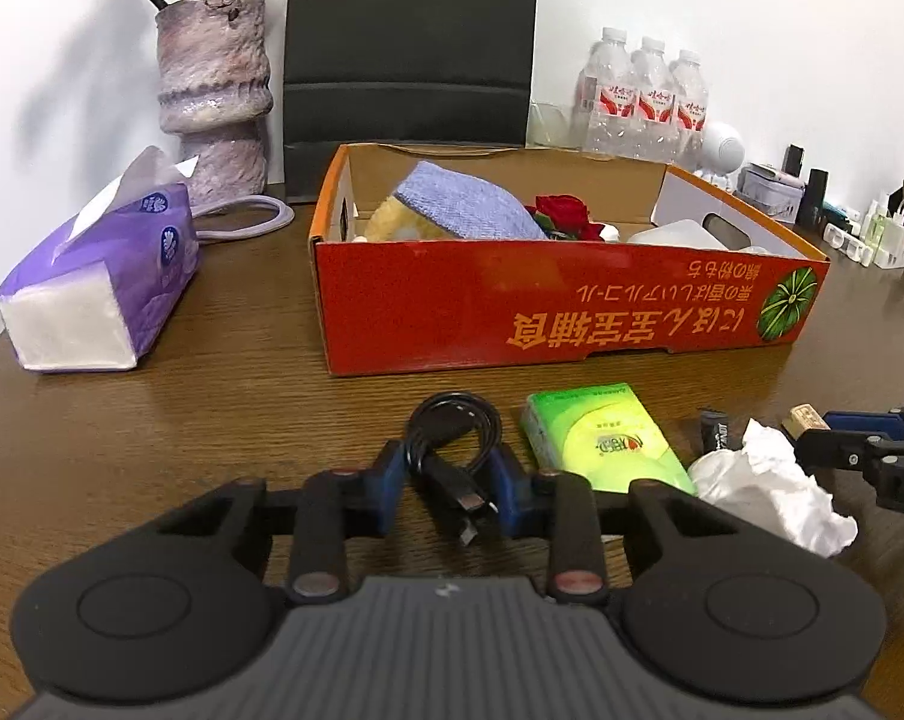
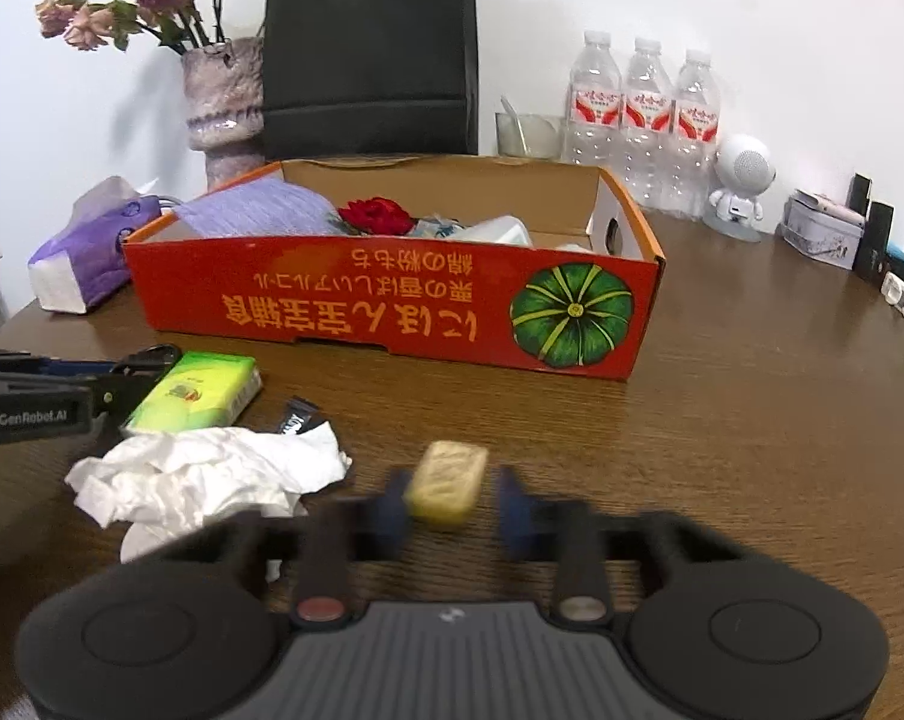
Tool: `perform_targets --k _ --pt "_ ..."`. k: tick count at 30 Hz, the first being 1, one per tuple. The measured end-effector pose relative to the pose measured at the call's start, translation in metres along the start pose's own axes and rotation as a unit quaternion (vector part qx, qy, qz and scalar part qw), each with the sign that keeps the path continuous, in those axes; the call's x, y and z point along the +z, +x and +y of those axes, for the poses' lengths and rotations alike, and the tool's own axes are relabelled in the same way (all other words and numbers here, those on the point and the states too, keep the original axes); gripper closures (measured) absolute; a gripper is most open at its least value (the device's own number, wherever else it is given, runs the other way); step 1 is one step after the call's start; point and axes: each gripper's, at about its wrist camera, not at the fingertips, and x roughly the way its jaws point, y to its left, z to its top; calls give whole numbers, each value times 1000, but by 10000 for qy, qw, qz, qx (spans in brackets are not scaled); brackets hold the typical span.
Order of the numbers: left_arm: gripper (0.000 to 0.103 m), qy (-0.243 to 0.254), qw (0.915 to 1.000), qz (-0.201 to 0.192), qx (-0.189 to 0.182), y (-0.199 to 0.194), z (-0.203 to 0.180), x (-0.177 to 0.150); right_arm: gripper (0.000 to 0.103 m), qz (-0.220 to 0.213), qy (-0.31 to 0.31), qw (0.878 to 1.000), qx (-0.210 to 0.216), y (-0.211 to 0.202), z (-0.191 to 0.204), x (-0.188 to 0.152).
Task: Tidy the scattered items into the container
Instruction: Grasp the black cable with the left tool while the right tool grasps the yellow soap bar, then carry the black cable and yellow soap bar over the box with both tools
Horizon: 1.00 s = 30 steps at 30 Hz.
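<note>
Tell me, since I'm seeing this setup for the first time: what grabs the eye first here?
The red cardboard box with its pumpkin picture sits mid-table, already holding a rose and a purple cloth. In front of it lie loose items: a green tissue pack and crumpled white paper. The left gripper brackets a coiled black cable, and the right gripper brackets a small beige block.

I see coiled black cable, green tissue pack, crumpled white paper, small battery, beige block on table before red cardboard box, already part filled.
</note>
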Motion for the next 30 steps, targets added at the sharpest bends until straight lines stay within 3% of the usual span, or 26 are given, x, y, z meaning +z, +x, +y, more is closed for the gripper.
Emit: perform_targets --k 13,15,23,30 --pt "80 25 9997 -231 10 -11 -2 0 82 -162 58 9998 133 -5 -1 -1" --pt "87 15 9997 -263 17 -12 -1 1 82 -176 71 9997 132 -5 -1 -1" --pt "87 -96 9979 -635 47 -33 -1 6 82 -263 132 9995 129 -8 -4 0" --pt "87 -203 9933 -1138 -68 -59 -4 28 82 -619 112 9979 125 -24 -5 13"
